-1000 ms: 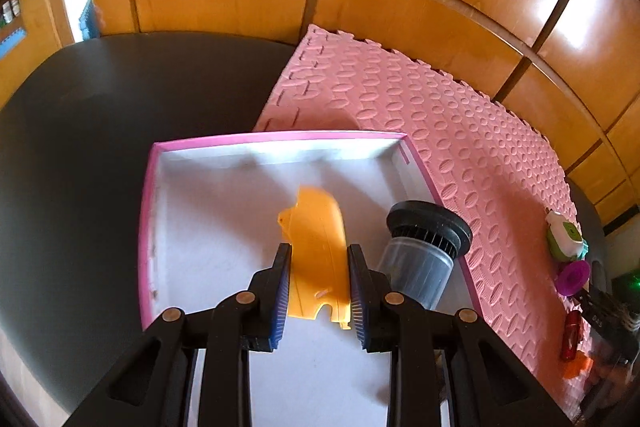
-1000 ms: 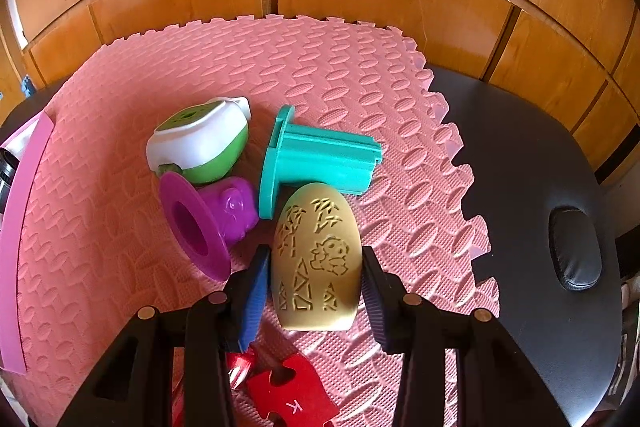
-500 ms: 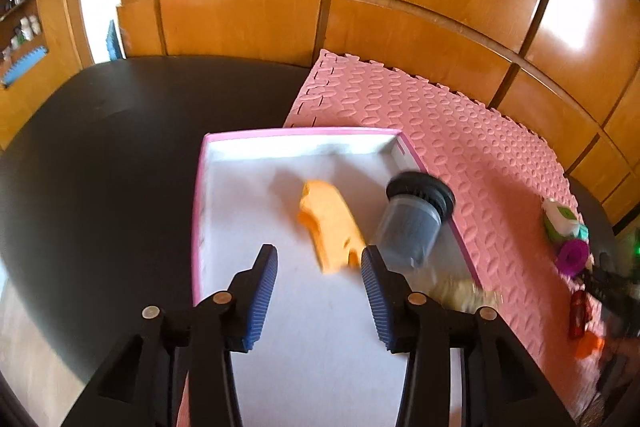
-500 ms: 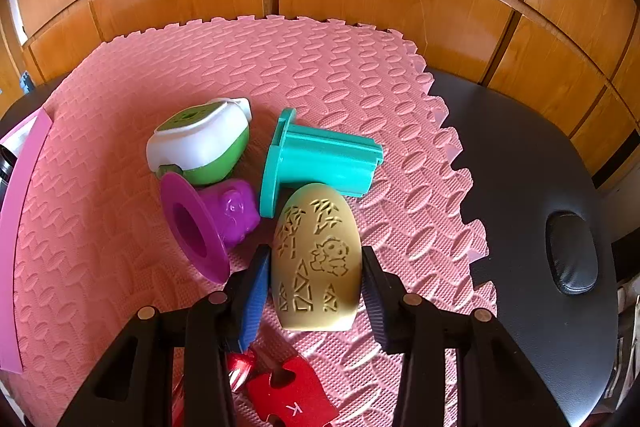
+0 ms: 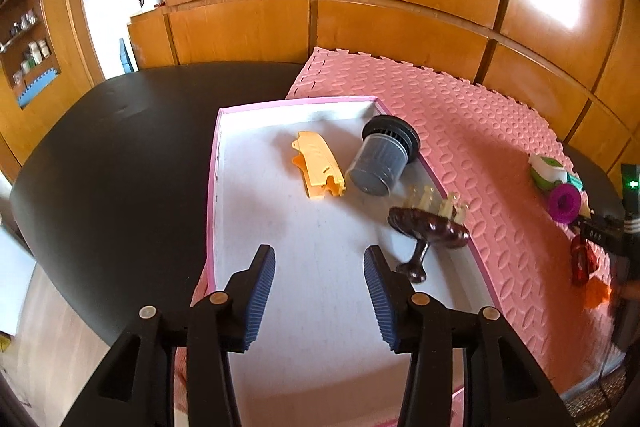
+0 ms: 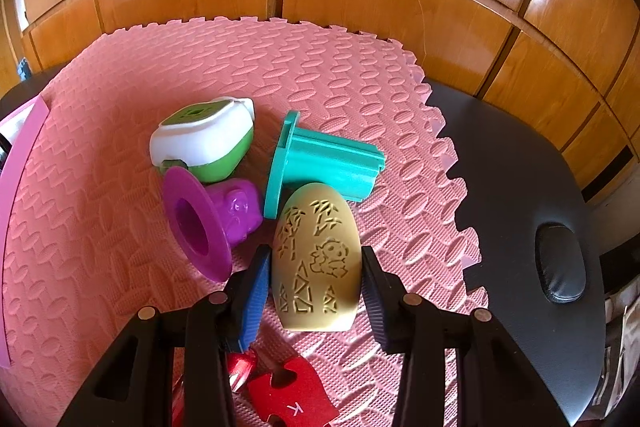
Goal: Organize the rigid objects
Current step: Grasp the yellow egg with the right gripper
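In the left wrist view a pink-rimmed white tray (image 5: 213, 187) holds an orange plastic piece (image 5: 319, 164), a grey ribbed filter cup (image 5: 380, 157) and a dark brown brush (image 5: 430, 227). My left gripper (image 5: 319, 281) is open and empty above the tray's near part. In the right wrist view my right gripper (image 6: 312, 277) is shut on a tan egg-shaped carved object (image 6: 316, 259) on the pink foam mat (image 6: 320, 75). Next to it lie a teal flanged piece (image 6: 324, 163), a purple hat-shaped toy (image 6: 212, 223) and a green and white container (image 6: 204, 139).
A red puzzle piece marked K (image 6: 296, 403) and a red shiny item (image 6: 240, 369) lie under the right gripper. The mat sits on a black table (image 5: 120, 155) with wood panelling behind. The tray's pink edge (image 6: 20, 163) shows at far left.
My left gripper let go of the orange piece, opened wide and drew back and up from the tray. The brush came into view. The right gripper stays on the tan object.
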`<action>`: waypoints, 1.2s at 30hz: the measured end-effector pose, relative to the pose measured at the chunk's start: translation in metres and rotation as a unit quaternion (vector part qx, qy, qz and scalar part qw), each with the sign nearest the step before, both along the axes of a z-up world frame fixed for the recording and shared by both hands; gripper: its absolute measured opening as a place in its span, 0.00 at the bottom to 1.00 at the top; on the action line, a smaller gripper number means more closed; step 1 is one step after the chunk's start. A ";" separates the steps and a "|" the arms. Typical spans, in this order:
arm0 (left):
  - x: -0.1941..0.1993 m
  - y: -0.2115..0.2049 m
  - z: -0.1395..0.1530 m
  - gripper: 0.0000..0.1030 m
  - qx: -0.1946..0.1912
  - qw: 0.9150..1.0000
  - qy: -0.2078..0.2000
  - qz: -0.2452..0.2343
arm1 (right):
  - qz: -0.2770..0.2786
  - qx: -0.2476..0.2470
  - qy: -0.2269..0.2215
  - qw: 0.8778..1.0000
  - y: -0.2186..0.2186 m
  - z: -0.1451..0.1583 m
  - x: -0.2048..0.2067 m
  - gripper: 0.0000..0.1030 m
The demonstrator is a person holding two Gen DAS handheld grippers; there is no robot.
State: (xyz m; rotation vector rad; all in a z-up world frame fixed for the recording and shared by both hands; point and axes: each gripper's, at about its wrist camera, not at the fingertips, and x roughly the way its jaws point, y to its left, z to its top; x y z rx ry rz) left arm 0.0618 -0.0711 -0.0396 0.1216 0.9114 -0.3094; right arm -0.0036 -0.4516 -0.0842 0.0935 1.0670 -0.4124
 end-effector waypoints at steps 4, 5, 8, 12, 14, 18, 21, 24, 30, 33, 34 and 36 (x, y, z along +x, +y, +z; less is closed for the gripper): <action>-0.007 -0.001 0.000 0.49 0.007 1.000 -0.003 -0.003 | -0.005 0.013 -0.001 1.000 -0.003 0.000 0.000 0.42; -0.008 -0.002 0.000 0.51 0.009 1.000 -0.003 -0.004 | -0.006 0.016 -0.001 1.000 -0.003 0.000 0.000 0.42; -0.013 -0.003 0.001 0.55 0.011 1.000 -0.007 -0.005 | -0.012 0.028 -0.003 1.000 -0.005 -0.001 -0.001 0.42; -0.017 -0.005 0.001 0.58 0.014 1.000 -0.011 -0.005 | -0.019 0.041 -0.009 0.999 -0.008 -0.002 -0.003 0.42; -0.018 -0.005 0.002 0.61 0.014 1.000 -0.014 -0.004 | -0.030 0.059 -0.014 0.998 -0.012 -0.002 -0.004 0.42; -0.019 -0.004 0.004 0.64 0.014 1.000 -0.019 -0.002 | -0.029 0.052 -0.012 0.998 -0.010 -0.002 -0.003 0.42; -0.020 -0.004 0.004 0.66 0.015 1.000 -0.020 -0.002 | -0.023 0.036 -0.009 0.999 -0.006 -0.001 -0.002 0.42; -0.020 -0.004 0.003 0.66 0.016 1.000 -0.018 -0.002 | -0.017 0.024 -0.007 1.000 -0.003 -0.001 -0.001 0.42; -0.020 -0.002 0.001 0.66 0.018 1.000 -0.016 0.002 | -0.017 0.026 -0.008 0.999 -0.004 -0.001 -0.002 0.42; -0.020 0.000 0.001 0.66 0.018 1.000 -0.015 0.006 | -0.020 0.028 -0.008 0.999 -0.004 0.000 -0.002 0.42; -0.019 0.001 0.001 0.66 0.017 1.000 -0.015 0.008 | -0.021 0.030 -0.008 0.999 -0.004 0.000 -0.002 0.42; -0.019 0.004 0.002 0.66 0.015 1.000 -0.015 0.011 | -0.024 0.039 -0.008 0.999 -0.005 0.000 -0.003 0.42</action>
